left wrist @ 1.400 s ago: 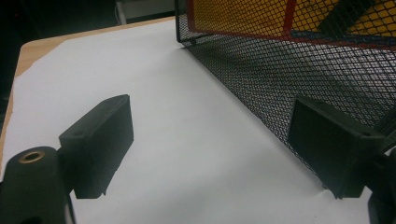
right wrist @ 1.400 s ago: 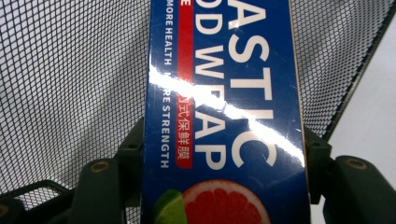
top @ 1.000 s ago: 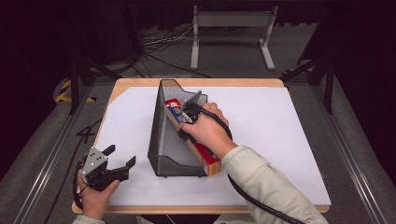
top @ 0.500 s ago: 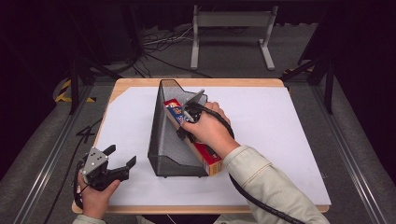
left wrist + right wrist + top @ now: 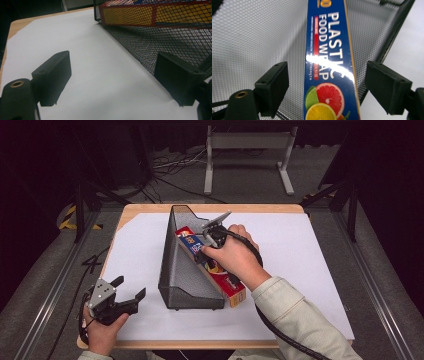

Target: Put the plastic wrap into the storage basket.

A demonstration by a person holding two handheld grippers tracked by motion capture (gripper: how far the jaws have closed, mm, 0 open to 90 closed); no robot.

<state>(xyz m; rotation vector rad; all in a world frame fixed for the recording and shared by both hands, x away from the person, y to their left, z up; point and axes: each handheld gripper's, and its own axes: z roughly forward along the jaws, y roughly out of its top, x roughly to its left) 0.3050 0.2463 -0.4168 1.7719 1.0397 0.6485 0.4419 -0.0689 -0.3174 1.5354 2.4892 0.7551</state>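
Plastic wrap box (image 5: 329, 62): near end cut off at 6 o'clock; right gripper (image 5: 325, 85) released, jaws just widened clear of it; high view hides this gap behind the hand.

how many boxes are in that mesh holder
1: a plastic wrap box lies slanted in the black mesh holder, its near end sticking out the front by the right hand. The mesh wall could hide something smaller behind it.
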